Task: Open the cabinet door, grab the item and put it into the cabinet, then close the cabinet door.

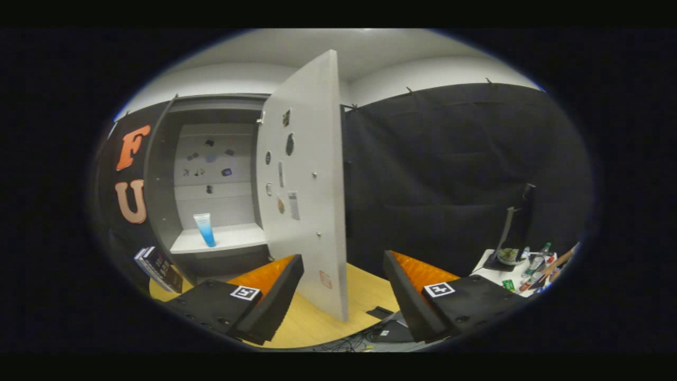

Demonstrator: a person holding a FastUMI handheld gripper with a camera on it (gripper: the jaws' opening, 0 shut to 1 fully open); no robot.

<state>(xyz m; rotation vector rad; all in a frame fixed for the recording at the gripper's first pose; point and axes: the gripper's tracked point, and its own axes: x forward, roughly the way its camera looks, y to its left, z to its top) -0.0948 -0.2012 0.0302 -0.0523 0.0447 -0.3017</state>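
Observation:
A grey cabinet (164, 174) stands on the wooden table, beyond and left of my fingers. Its door (309, 180) is swung wide open, its free edge coming toward me just ahead of the gap between the fingers. A white and blue tube (205, 229) stands upright on the cabinet's lower shelf (232, 239). My gripper (344, 264) is open, with nothing held; the lower edge of the door shows between the two fingers, touching neither.
Books (158, 269) lean against the cabinet's left side. Beyond the right finger, a small white table (497, 272) holds bottles and a stand. Cables and a dark device (391, 332) lie at the wooden table's (370, 291) near edge.

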